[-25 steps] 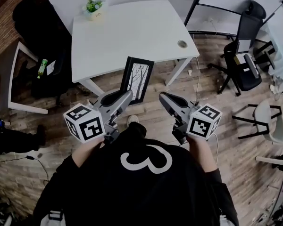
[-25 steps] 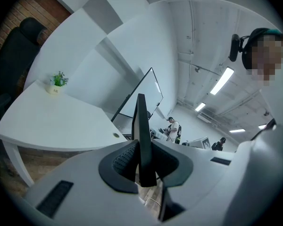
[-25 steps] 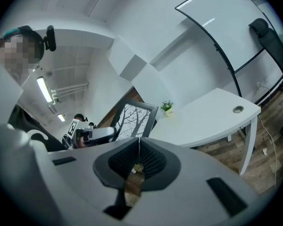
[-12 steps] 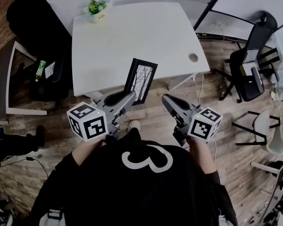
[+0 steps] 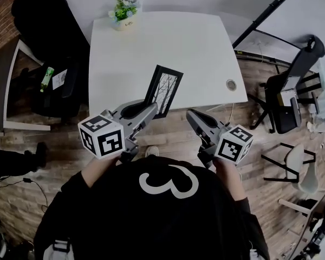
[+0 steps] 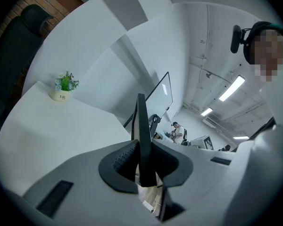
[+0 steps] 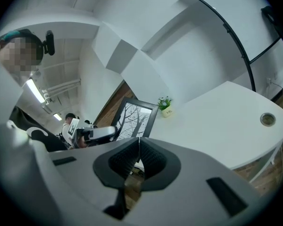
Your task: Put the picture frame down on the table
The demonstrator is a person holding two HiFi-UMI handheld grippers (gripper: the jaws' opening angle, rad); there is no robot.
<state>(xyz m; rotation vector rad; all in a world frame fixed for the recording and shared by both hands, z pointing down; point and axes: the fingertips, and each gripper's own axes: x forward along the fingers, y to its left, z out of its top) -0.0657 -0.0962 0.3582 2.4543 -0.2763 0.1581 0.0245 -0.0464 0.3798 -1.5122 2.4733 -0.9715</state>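
White worktop (image 5: 168, 47) takes most of the head view, and nearly all of it is bare. A small potted plant (image 5: 124, 12) stands at its far left corner, and a round cable hole (image 5: 231, 84) is close to the near right corner.

Next in size is the picture frame (image 5: 164, 91), black, with a print of bare trees. It is in the air, upright and a little tilted, over the near edge of the worktop, toward the middle of that edge. It is not yet resting on the surface.

The left gripper (image 5: 146, 110) carries it. In the left gripper view its jaws are closed on the thin lower side of the frame, which stands edge-on between the pads. The right gripper (image 5: 194, 116) is just beside, over the floor in front of the near edge. Its jaws are pressed together with nothing between them.

I judge the frame to be stiff and rather light, but probably glazed, so fragile at the front and at the corners. The smooth black moulding may slide in the pads, and a grip on one side only lets the frame swing. The hold should stay on the moulding, never on the print. Lowering it flat over the bare middle, bottom edge first, seems the safest, with the free gripper ready to steady the opposite side.
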